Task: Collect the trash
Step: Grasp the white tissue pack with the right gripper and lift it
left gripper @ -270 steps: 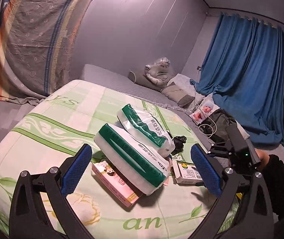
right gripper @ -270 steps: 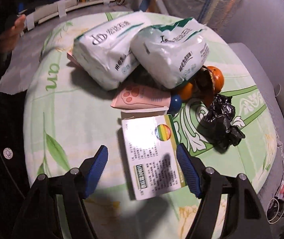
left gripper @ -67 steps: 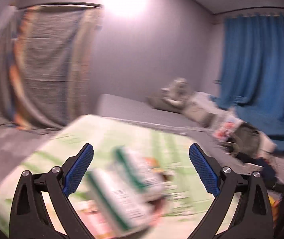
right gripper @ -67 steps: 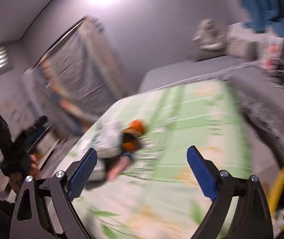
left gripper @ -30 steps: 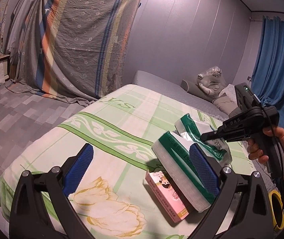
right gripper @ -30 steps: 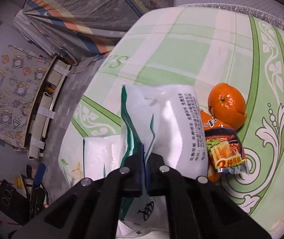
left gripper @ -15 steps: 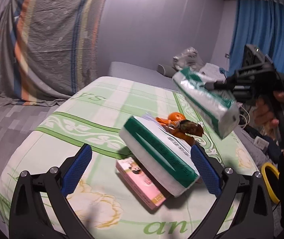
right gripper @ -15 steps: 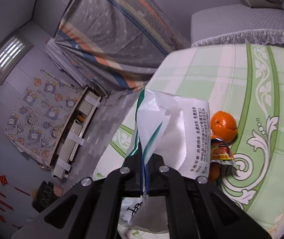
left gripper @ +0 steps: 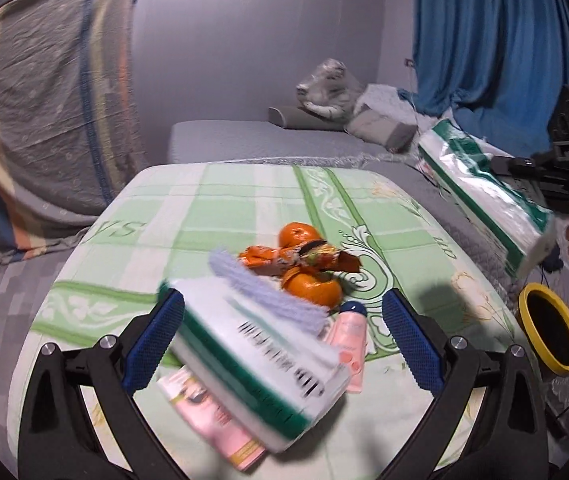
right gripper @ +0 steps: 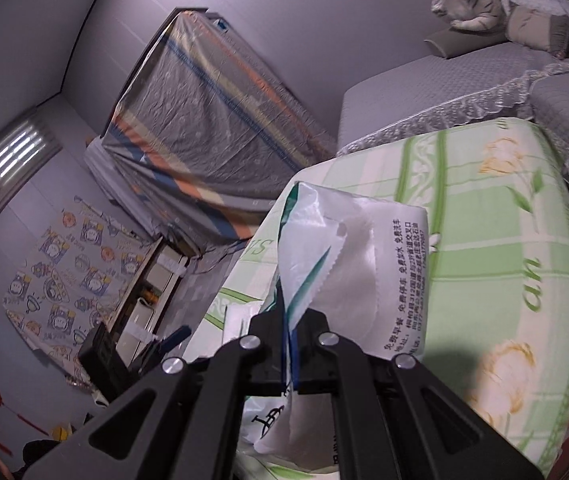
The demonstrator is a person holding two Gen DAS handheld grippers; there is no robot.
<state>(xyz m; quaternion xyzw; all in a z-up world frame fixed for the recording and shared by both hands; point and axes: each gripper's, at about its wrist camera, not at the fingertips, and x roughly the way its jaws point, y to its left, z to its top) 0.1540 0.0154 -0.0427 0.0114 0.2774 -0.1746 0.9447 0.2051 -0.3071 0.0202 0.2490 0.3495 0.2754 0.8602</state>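
Right tool point(right gripper: 289, 354) pinching edge of white-green tissue pack point(right gripper: 348, 276), pack lifted clear of table point(left gripper: 244, 204), hanging in air near yellow-rimmed bin point(left gripper: 550, 334) (bin beside table edge). Left tool point(left gripper: 284, 344) spread wide, nothing gripped, hovering over second tissue pack point(left gripper: 260, 364); oranges point(left gripper: 298, 236), snack wrapper point(left gripper: 296, 258), pink box point(left gripper: 212, 420) on table

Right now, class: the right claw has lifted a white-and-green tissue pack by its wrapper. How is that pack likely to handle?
Probably light: the tissue pack hangs from a pinch of film in the right claw. Likely soft, since its plastic bunches and creases there. It may swing or slip, as it hangs tilted.
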